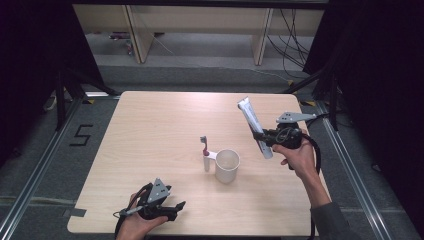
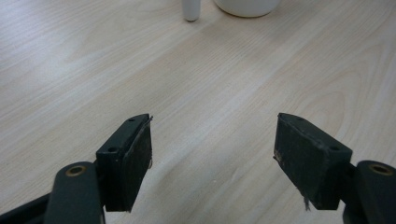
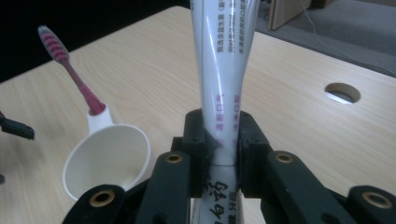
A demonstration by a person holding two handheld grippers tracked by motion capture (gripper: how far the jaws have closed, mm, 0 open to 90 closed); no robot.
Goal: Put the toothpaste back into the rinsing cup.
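A white cup [image 1: 227, 165] stands near the table's middle, with a pink toothbrush [image 1: 204, 146] upright in the holder on its left side. My right gripper [image 1: 261, 136] is shut on a white toothpaste tube [image 1: 252, 122], held above the table to the right of the cup, its flat end tilted up and away. In the right gripper view the jaws pinch the toothpaste tube [image 3: 223, 79] at its lower part, with the cup [image 3: 108, 158] and toothbrush [image 3: 70, 70] at the left. My left gripper [image 1: 179, 208] rests open near the front edge; its jaws [image 2: 212, 158] hold nothing.
The wooden table [image 1: 160, 120] has a round cable hole [image 3: 342, 92] seen in the right gripper view. The cup's base [image 2: 246, 5] and holder foot [image 2: 191, 10] lie ahead of the left gripper. Dark curtains and floor rails flank the table.
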